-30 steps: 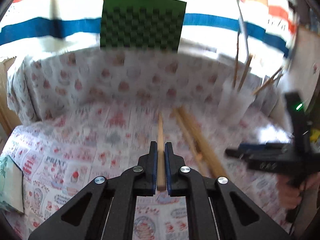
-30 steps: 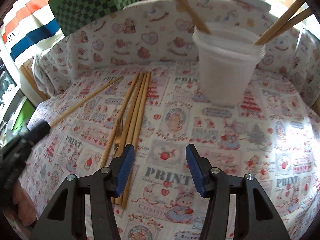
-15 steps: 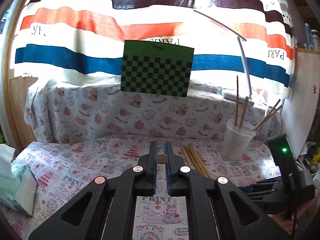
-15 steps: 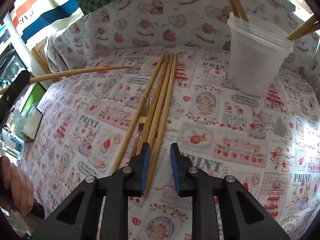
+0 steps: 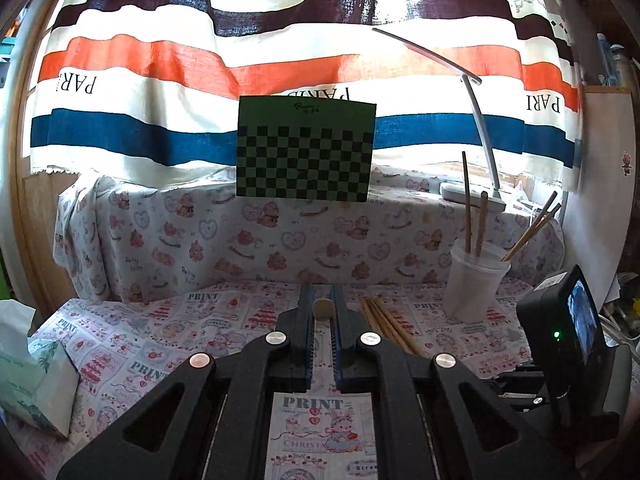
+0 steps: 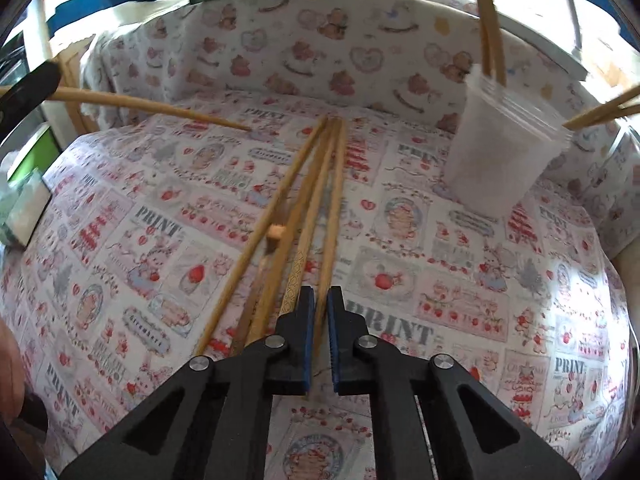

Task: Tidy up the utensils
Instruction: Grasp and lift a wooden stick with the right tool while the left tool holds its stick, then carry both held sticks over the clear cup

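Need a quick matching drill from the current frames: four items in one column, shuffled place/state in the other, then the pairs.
Items
1. plastic cup
2. tissue box
3. left gripper
4. right gripper

Places/states
A. shut on a chopstick lifted off the cloth, seen end-on in the left wrist view
B. at the left edge of the printed tablecloth
C. jaws closing on the rightmost chopstick of the bundle lying flat
D. upright near the desk lamp, several chopsticks standing in it

Pairs: 1-D, 2-B, 3-A, 4-C
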`<action>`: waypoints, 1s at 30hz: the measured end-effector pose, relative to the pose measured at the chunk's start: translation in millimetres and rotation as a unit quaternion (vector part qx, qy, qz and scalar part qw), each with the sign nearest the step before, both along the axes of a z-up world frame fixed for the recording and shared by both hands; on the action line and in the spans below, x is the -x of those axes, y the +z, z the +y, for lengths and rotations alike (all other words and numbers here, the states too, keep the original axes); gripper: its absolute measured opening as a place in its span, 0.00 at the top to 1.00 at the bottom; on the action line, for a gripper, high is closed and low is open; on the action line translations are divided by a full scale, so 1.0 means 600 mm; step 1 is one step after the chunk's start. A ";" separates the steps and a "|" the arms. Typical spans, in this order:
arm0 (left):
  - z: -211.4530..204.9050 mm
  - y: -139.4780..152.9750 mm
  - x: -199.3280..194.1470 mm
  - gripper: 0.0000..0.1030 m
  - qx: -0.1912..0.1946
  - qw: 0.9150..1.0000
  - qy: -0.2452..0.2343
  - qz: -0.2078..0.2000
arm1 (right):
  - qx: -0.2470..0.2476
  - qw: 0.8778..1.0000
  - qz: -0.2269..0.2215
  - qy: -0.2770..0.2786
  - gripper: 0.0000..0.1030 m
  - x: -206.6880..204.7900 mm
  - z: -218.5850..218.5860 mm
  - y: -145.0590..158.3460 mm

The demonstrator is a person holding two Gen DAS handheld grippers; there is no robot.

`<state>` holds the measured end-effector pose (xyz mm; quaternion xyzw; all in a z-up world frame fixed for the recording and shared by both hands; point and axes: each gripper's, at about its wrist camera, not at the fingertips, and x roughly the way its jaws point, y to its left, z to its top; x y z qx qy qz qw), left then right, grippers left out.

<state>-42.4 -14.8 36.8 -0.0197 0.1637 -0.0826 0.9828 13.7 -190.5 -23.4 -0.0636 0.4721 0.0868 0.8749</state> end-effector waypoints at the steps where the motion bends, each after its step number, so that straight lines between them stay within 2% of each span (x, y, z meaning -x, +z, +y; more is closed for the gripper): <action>1: 0.000 0.000 0.000 0.94 0.001 1.000 0.000 0.000 | -0.011 1.000 -0.009 -0.006 0.93 -0.001 -0.007 0.006; 4: 0.002 0.001 0.001 0.94 0.005 1.000 0.003 -0.002 | -0.062 0.995 -0.066 -0.030 0.94 0.009 -0.040 0.042; 8: 0.011 0.005 0.003 0.94 0.021 1.000 -0.001 -0.005 | -0.125 0.979 -0.160 -0.027 0.94 0.041 -0.070 0.102; 13: 0.018 0.006 0.004 0.94 0.032 0.999 0.005 -0.006 | -0.186 0.944 -0.271 -0.006 0.94 0.096 -0.101 0.163; 16: 0.022 0.007 0.004 0.94 0.040 0.999 0.004 -0.007 | -0.199 0.927 -0.318 -0.004 0.94 0.118 -0.118 0.186; 21: 0.033 0.015 0.014 0.94 0.066 0.998 0.000 -0.018 | -0.215 0.918 -0.333 -0.028 0.94 0.124 -0.138 0.200; 24: 0.039 0.020 0.017 0.94 0.069 0.997 0.000 -0.025 | -0.208 0.911 -0.353 -0.042 0.94 0.133 -0.145 0.210; 27: 0.047 0.025 0.020 0.94 0.078 0.996 -0.003 -0.030 | -0.193 0.909 -0.367 -0.043 0.94 0.140 -0.146 0.217; 30: 0.046 0.031 0.008 0.94 0.073 0.997 -0.008 -0.017 | -0.194 0.916 -0.351 -0.033 0.94 0.133 -0.145 0.212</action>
